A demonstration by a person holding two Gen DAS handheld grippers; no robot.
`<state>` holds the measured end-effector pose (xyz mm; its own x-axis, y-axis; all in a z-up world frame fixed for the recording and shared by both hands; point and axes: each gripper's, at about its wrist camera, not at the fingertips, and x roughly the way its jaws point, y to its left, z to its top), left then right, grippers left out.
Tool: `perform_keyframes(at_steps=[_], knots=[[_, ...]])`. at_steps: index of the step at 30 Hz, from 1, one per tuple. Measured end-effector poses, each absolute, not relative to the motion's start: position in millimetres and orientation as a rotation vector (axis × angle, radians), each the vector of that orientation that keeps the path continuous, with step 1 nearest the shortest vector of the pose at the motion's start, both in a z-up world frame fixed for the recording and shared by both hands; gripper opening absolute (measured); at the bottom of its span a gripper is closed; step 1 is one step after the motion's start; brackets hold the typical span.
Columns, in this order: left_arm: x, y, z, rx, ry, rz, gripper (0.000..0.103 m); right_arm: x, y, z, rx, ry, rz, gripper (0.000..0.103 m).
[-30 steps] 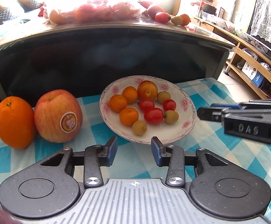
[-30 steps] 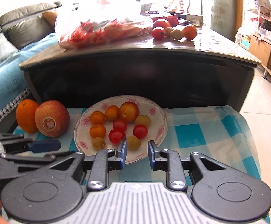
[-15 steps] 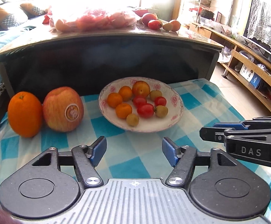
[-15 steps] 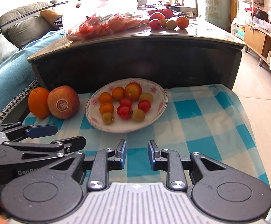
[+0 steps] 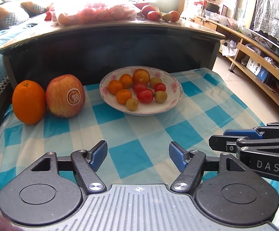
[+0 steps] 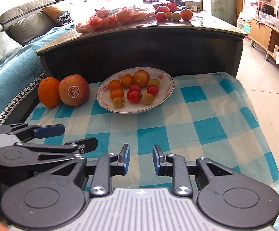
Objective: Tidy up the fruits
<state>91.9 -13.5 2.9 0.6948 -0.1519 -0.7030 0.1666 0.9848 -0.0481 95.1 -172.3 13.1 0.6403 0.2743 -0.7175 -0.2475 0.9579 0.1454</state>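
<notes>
On the checked cloth [image 5: 139, 130], well ahead of both grippers, sat the plate [image 5: 176, 98] of small fruits: oranges, red tomatoes [image 5: 144, 95], yellowish ones. The tomatoes looked soft and slippery, best pinched gently across the middle. Just left of the plate, the apple [image 5: 65, 96] touched the orange [image 5: 28, 102]; both seemed heavy and firm. The left gripper [image 5: 138, 154] gaped wide and empty; the right gripper [image 6: 141, 158] stood narrower, also empty.

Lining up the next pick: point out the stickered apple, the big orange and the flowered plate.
apple [image 5: 65, 95]: left wrist view, on its red skin beside the sticker.
orange [image 5: 28, 102]: left wrist view, middle of its peel.
plate [image 6: 165, 78]: right wrist view, bare flowered rim.
</notes>
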Motion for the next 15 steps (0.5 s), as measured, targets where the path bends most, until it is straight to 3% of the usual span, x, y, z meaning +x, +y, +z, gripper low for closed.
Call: perform_keyframes(at_steps=[15], knots=[[78.4, -18.2, 5.8, 0.032, 0.773, -0.178, 0.083, 80.3, -173.1, 13.3, 0.052, 0.828, 0.295, 0.029]])
